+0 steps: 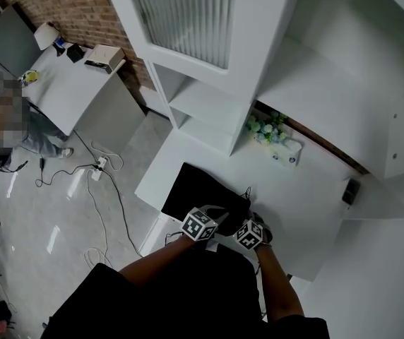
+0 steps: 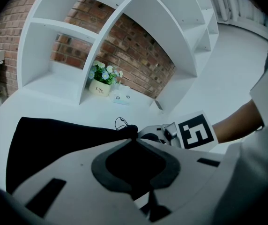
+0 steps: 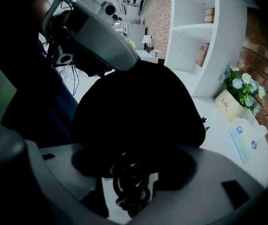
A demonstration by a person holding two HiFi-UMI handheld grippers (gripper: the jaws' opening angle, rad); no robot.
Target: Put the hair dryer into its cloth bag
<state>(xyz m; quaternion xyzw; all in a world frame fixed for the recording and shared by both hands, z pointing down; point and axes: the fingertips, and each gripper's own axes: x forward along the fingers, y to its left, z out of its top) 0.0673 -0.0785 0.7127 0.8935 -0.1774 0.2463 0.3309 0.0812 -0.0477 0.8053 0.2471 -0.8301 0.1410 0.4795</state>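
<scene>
Head view: low in the middle of the frame, both claws meet at the near end of the black bag [image 1: 198,189], which lies on the white worktop [image 1: 315,189]. The left claw [image 1: 215,214] and right claw [image 1: 253,232] sit just beside each other. The dryer itself cannot be made out here.

Left gripper view: the left claw is pressed together on a fold of the bag's edge at centre frame, and the rest of the cloth spreads away to the left. If that pinch has only a thin bit of cloth, a tug could slip it free and the mouth would fall shut.

Right gripper view: the right claw is spread wide, with a coiled cord [image 3: 129,184] lying in the gap at bottom centre and the pads not pressing it. Above it the bag bulges dark, so the dryer is probably inside or at the mouth; I cannot tell which. The main risk is the cord: left outside, it may spring loose, snag on a jaw, or drag the dryer back out. Closing on a single loop could uncoil the rest
</scene>
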